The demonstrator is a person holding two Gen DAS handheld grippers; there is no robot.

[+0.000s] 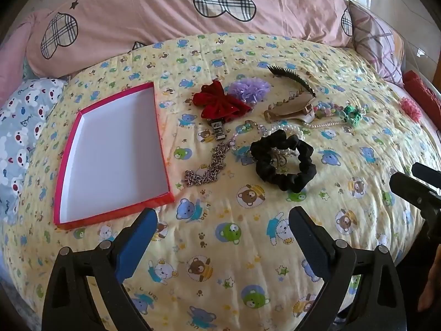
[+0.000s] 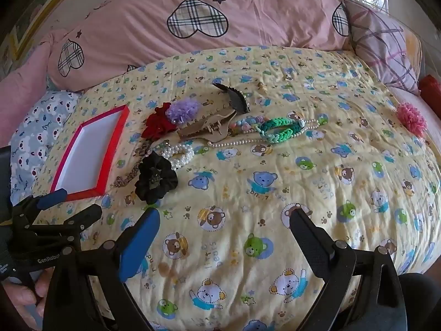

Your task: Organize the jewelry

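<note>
An empty red-rimmed box with a white floor lies on the yellow bear-print quilt at the left. To its right lies a heap of accessories: a red velvet bow, a purple pom-pom, a beige claw clip, a black comb, a black scrunchie, a metal chain, pearl strands and a green braided bracelet. My left gripper is open and empty, short of the heap. My right gripper is open and empty.
A pink pom-pom lies apart at the far right. Pink heart-print pillows and a striped cushion line the back. A grey bear-print pillow lies left of the box. The quilt drops off at its right edge.
</note>
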